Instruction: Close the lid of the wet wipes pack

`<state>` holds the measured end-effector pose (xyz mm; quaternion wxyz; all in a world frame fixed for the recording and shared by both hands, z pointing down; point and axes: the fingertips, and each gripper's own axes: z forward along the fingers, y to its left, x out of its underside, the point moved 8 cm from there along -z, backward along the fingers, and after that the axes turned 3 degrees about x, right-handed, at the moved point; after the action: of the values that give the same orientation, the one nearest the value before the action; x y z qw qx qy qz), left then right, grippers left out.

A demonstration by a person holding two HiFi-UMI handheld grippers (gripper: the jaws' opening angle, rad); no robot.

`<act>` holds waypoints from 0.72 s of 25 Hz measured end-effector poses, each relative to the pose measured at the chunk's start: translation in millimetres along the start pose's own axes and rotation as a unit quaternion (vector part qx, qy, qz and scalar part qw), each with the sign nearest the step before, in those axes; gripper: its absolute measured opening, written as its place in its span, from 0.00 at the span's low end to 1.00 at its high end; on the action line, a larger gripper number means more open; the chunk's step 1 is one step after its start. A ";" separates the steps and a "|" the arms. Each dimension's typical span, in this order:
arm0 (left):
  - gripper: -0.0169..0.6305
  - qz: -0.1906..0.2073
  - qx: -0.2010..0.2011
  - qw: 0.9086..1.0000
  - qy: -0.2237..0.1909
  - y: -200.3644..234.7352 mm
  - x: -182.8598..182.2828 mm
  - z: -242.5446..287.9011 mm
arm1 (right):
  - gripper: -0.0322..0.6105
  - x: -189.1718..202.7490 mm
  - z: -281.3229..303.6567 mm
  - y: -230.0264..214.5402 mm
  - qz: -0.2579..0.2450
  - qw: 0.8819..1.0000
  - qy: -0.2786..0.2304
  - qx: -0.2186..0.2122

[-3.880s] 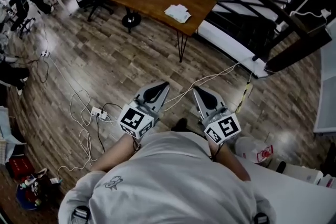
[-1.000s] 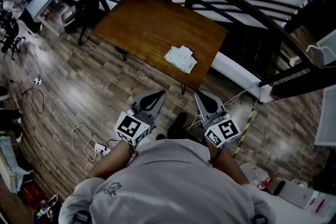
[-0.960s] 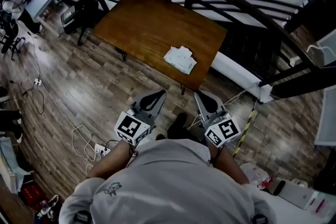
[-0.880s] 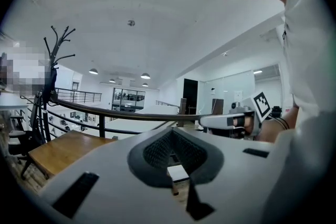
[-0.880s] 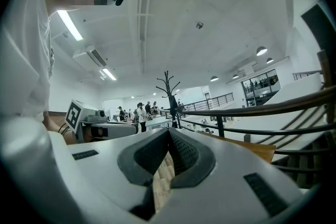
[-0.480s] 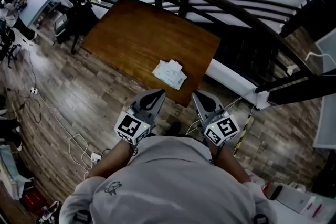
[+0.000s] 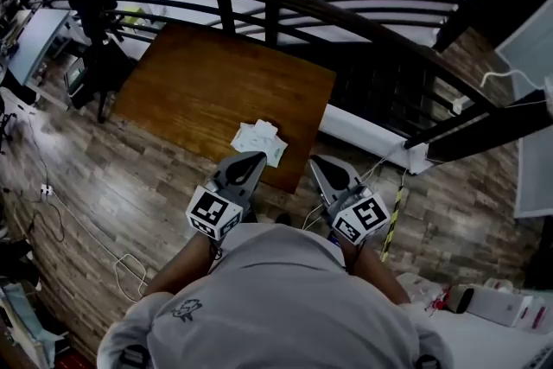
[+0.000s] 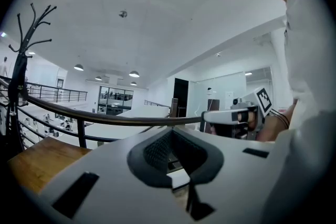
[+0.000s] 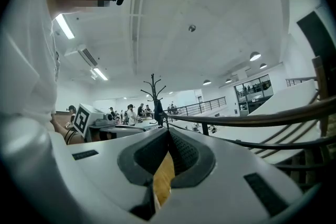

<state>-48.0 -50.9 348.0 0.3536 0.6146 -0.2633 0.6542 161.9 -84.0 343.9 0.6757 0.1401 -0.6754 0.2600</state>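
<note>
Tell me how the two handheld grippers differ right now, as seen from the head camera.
The left gripper slants rightward, its tip overlapping the wooden table's near edge just below the white wet wipes pack. The right gripper slants leftward, its tip beyond the table's corner, over the floor. Both are shut, hold nothing, and sit side by side.

The counter (image 7: 199, 91) lies open left of and beyond the wipes pack (image 7: 257, 140). A dark railing (image 7: 273, 13) fences its far and right sides, and a coat stand (image 7: 89, 9) crowds the far-left corner.
</note>
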 end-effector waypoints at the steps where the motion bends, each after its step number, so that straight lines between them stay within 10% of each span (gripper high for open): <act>1: 0.04 0.000 0.008 1.000 0.003 6.8 -0.2 4.7 | 0.10 -2.3 2.9 -1.8 -0.001 1.000 -0.002 0.005; 18: 0.04 0.016 0.120 0.992 0.025 122.8 -16.5 28.7 | 0.10 -8.9 88.1 4.8 0.007 0.994 -0.008 0.109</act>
<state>-126.9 -150.6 345.8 0.2731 0.6319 -0.1833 0.7018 85.8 -129.1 338.5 0.6492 0.2104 -0.6493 0.3357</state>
